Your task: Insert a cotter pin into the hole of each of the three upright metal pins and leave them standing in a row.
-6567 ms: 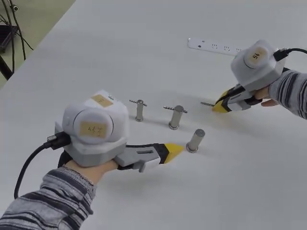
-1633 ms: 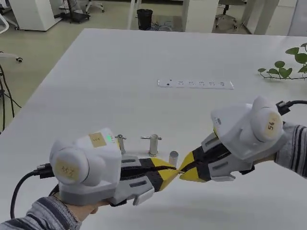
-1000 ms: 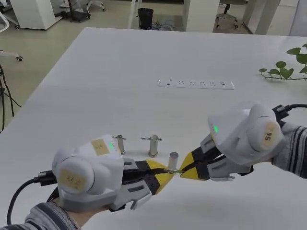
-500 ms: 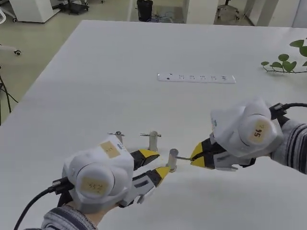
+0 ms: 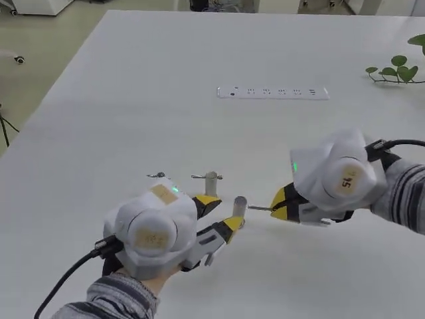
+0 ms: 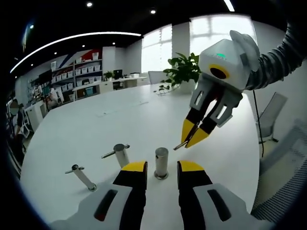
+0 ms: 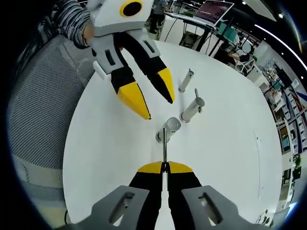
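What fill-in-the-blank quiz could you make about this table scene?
1. The right gripper is shut on a thin ____.
2. The jaws of the left gripper stand ____, either side of the nearest pin.
3. Of the three pins, ____ already have a cotter pin through them.
Missing words: cotter pin; open; two.

Bench count: three metal pins [image 6: 161,162], three cotter pins [image 6: 114,151], two grippers.
All three metal pins stand upright. Two cotter pins sit through metal pins, and one cotter pin [image 7: 164,143] is clamped in the right gripper [image 7: 164,165]. The other is the left gripper [image 6: 162,166]. One power strip [image 5: 272,92] and one plant [image 5: 398,66].
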The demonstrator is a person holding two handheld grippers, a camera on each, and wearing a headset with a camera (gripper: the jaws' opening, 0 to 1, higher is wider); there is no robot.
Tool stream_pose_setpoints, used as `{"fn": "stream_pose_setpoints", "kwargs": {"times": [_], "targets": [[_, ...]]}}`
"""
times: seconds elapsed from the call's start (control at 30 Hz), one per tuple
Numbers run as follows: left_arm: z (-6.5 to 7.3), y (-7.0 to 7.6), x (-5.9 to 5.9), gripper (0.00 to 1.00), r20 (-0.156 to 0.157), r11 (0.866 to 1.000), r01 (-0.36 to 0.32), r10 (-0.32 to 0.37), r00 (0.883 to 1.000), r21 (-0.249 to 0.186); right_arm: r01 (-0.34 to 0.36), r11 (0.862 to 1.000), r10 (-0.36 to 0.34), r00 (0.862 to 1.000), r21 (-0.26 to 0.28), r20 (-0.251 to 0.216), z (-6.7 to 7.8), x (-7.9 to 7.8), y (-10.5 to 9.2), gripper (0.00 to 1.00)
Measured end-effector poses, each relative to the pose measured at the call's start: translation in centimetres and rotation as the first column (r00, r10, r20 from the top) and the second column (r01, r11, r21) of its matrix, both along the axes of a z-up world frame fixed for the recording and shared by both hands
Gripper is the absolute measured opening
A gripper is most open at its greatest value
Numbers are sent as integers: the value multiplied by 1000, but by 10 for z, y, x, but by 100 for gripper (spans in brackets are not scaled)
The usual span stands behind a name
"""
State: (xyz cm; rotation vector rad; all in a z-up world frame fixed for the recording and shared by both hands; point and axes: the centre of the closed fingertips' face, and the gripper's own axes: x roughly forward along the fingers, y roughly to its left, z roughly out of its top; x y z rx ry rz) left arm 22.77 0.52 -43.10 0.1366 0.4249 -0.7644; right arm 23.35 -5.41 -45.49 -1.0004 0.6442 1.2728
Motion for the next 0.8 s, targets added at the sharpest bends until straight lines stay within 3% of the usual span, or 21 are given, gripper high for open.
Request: {"fn": "stream_pose_setpoints", "kwargs": {"times": [0.37,0.8], "targets": [[-19,-11,13,20,-35,999,-21,22,999,27,27,999,-26,999,18,-18,-8,8,0,0],[-36,-20,21,15,-92,998,-56,58,994,18,15,1000,-15,1000,15,-20,-8,11,3,0]]}}
